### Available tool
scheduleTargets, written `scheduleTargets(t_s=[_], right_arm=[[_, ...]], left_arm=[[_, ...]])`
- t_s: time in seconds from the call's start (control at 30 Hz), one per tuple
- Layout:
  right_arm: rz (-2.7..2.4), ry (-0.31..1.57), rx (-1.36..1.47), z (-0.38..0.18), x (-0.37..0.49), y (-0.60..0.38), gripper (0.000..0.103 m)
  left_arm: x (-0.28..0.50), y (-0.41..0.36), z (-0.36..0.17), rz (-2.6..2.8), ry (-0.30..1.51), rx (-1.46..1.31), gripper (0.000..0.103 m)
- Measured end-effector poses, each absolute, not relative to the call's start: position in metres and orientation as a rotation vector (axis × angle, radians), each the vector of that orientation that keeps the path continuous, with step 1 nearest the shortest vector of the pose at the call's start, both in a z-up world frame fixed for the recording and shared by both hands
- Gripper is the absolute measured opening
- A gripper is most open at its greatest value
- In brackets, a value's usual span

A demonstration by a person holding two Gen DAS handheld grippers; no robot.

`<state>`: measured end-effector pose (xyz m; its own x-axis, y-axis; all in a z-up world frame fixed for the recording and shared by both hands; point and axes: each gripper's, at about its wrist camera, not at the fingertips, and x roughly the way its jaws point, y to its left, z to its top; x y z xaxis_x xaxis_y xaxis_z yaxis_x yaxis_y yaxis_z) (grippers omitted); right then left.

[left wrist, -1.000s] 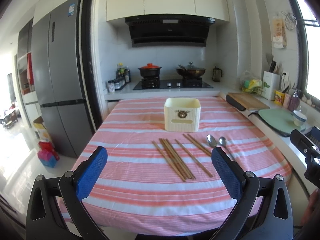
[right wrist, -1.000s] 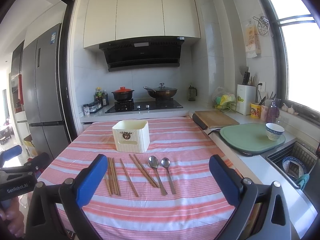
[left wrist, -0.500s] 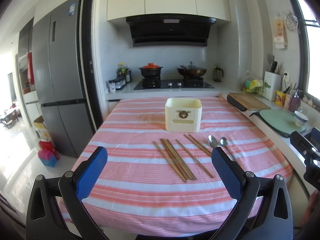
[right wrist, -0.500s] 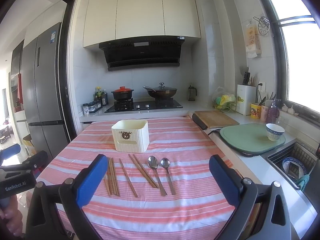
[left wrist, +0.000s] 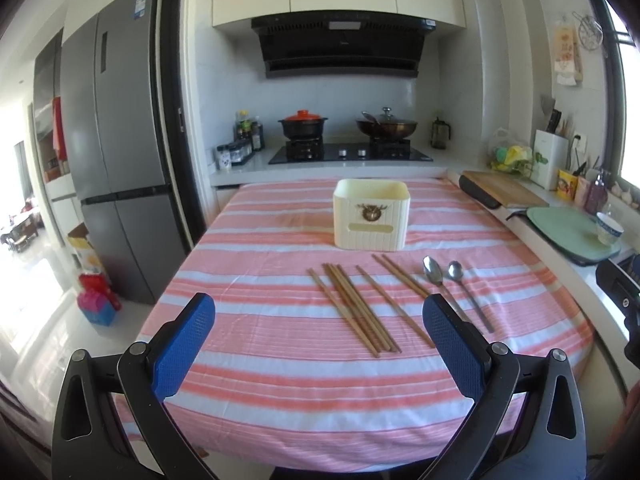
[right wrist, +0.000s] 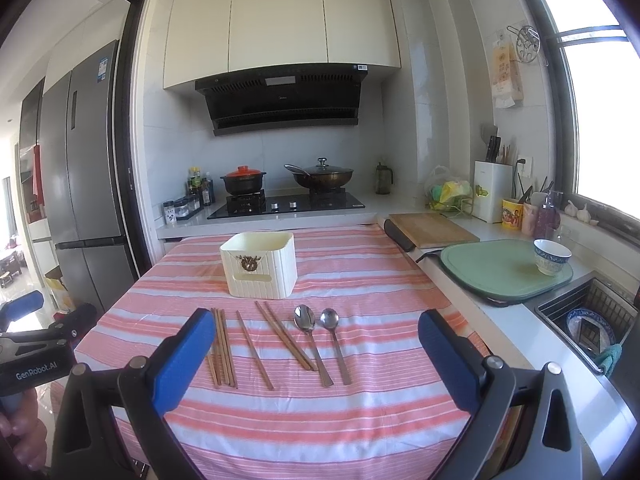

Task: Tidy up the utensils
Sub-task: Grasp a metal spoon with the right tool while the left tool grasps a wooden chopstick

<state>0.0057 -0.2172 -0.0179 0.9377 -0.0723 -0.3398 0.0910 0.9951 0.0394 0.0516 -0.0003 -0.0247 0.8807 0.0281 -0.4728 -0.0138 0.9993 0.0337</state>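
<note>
Several wooden chopsticks (left wrist: pixel 356 308) (right wrist: pixel 224 350) lie side by side on the pink striped tablecloth (left wrist: pixel 280 380) (right wrist: pixel 360 420). Two metal spoons (left wrist: pixel 454 284) (right wrist: pixel 320 332) rest to their right. A cream utensil holder (left wrist: pixel 371 219) (right wrist: pixel 260 265) stands upright behind them, nothing visible inside. My left gripper (left wrist: pixel 318 344) hovers open over the table's near edge, short of the chopsticks. My right gripper (right wrist: pixel 316 352) is open too, nothing between its blue pads (right wrist: pixel 182 360), held back from the spoons. The left tool (right wrist: pixel 32 344) shows at the right wrist view's left edge.
A counter runs along the table's right side with a wooden board (right wrist: pixel 432 230), a green board (right wrist: pixel 504 270), a bowl (right wrist: pixel 551 256) and a sink (right wrist: pixel 592 320). The stove with two pots (left wrist: pixel 348 148) is behind. A fridge (left wrist: pixel 116 152) stands left.
Both views have crept slightly forward toward the table. The utensils and the holder have not moved, and both grippers stay open.
</note>
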Motion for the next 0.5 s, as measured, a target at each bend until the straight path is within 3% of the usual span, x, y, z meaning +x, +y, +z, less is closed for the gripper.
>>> scheduleTargets(t_s=[0.2,0.5], right_arm=[[-0.113,0.394,0.058,-0.034,0.026,-0.228,0.103],[-0.179,0.509,0.055,-0.066,0.058,-0.251,0.103]], left_arm=[[0.120,0.013,-0.056,0.025,0.614,0.009,0.103],[0.255,0.018,-0.148,0.096,0.866,-0.066,0.102]])
